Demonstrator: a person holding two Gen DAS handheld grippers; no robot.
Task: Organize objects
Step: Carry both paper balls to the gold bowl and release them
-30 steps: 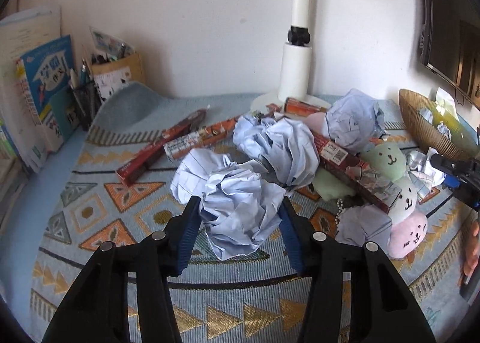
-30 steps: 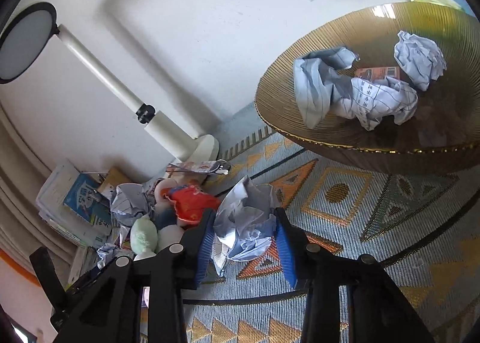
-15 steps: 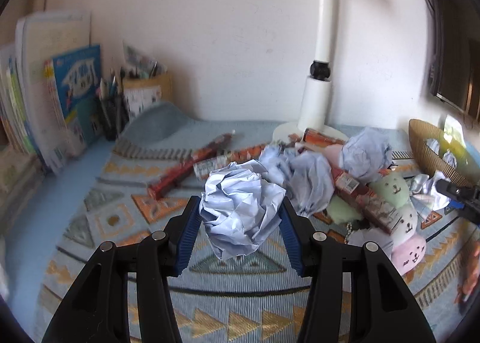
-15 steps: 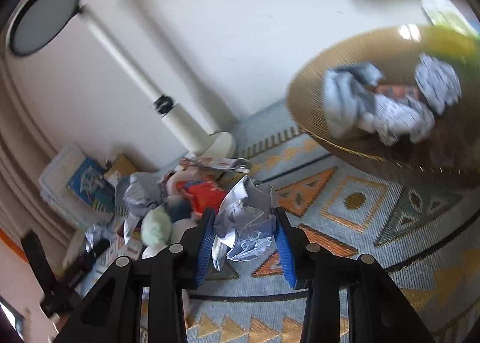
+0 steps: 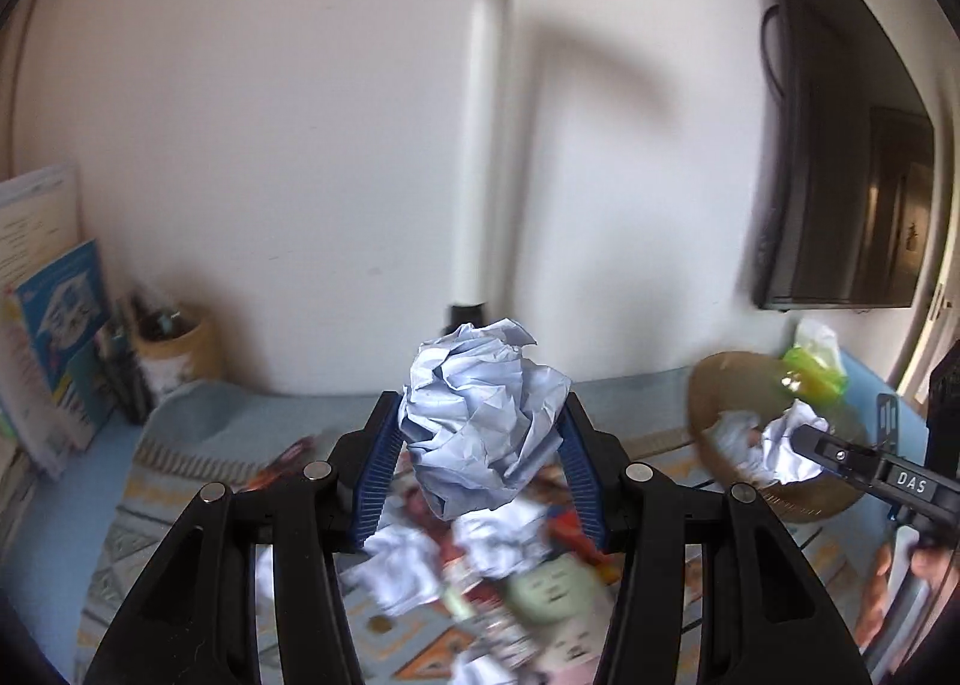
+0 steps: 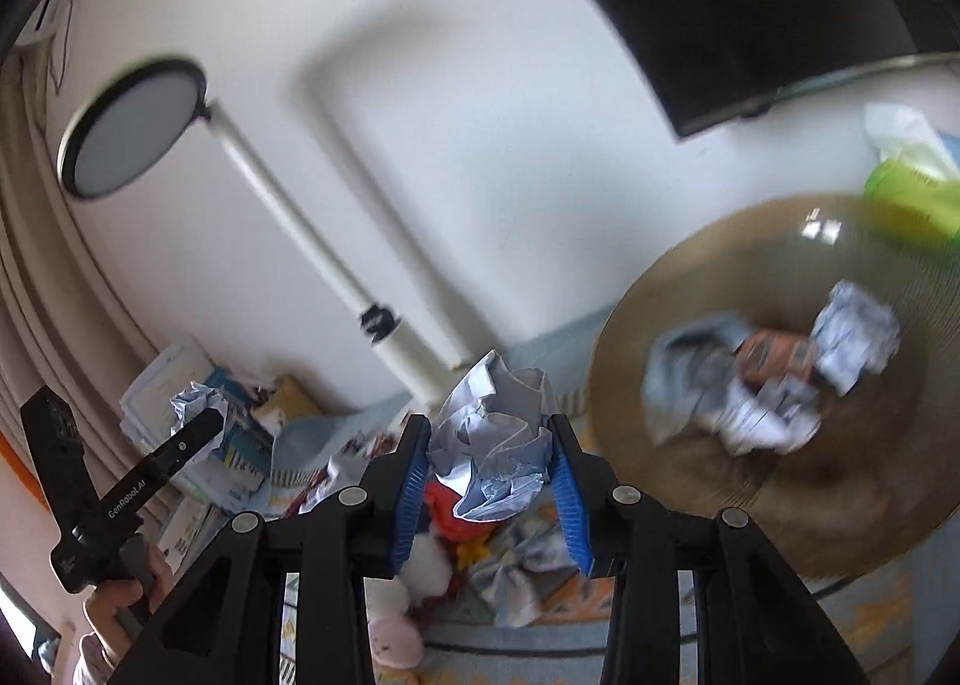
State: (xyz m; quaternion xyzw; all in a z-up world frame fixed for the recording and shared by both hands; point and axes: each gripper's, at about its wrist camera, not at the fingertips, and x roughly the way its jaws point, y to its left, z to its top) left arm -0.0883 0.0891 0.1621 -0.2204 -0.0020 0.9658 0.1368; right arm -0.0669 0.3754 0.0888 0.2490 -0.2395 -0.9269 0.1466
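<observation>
My left gripper (image 5: 480, 463) is shut on a crumpled pale-blue paper ball (image 5: 483, 421) and holds it high above the patterned mat. My right gripper (image 6: 489, 475) is shut on another crumpled paper ball (image 6: 495, 439), also lifted. A gold wicker bowl (image 6: 678, 289) at the right holds several paper balls (image 6: 852, 337) and a small orange box; it also shows in the left wrist view (image 5: 720, 385). More paper balls (image 5: 402, 565) and plush toys (image 5: 552, 595) lie on the mat below.
A white lamp pole (image 5: 489, 157) stands at the back by the wall. Books (image 5: 54, 337) and a pen holder (image 5: 174, 349) are at the left. A dark monitor (image 5: 840, 175) hangs at the right. A green tissue pack (image 6: 912, 193) sits behind the bowl.
Both grippers have risen off the mat with their paper balls. The right gripper has moved closer to the bowl. The pile on the mat has dropped low in the left view.
</observation>
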